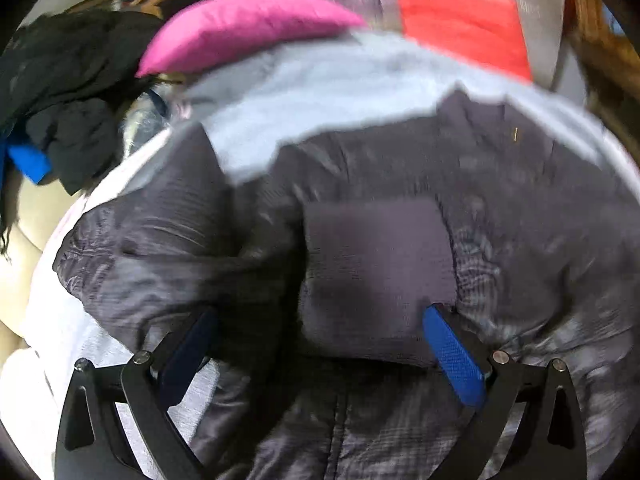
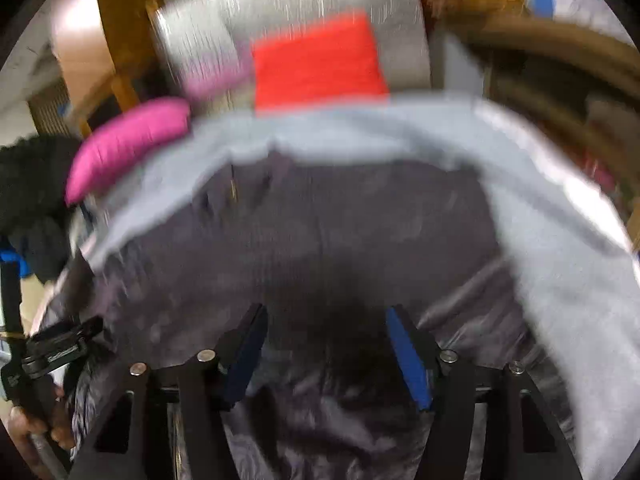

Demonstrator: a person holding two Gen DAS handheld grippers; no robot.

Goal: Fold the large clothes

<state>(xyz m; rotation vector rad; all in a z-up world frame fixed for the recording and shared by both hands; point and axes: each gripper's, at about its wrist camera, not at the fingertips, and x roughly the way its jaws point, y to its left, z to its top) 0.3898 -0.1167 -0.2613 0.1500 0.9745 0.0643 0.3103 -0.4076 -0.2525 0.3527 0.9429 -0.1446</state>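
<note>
A large dark grey padded jacket (image 1: pixel 380 208) lies spread on a light grey sheet (image 1: pixel 320 92); it also shows in the right wrist view (image 2: pixel 340 232). My left gripper (image 1: pixel 320 316) is open, its blue pads wide apart just above the jacket's lower part, with a folded flap between them. My right gripper (image 2: pixel 326 316) is open over the jacket's near edge, nothing between its pads. The other gripper's black frame (image 2: pixel 48 352) shows at the left of the right wrist view. Both views are motion-blurred.
A pink cushion (image 1: pixel 240 28) and a red cushion (image 1: pixel 464 24) lie at the far edge of the sheet. A pile of black clothes (image 1: pixel 60 92) sits at the left. Wooden furniture (image 2: pixel 120 28) stands behind.
</note>
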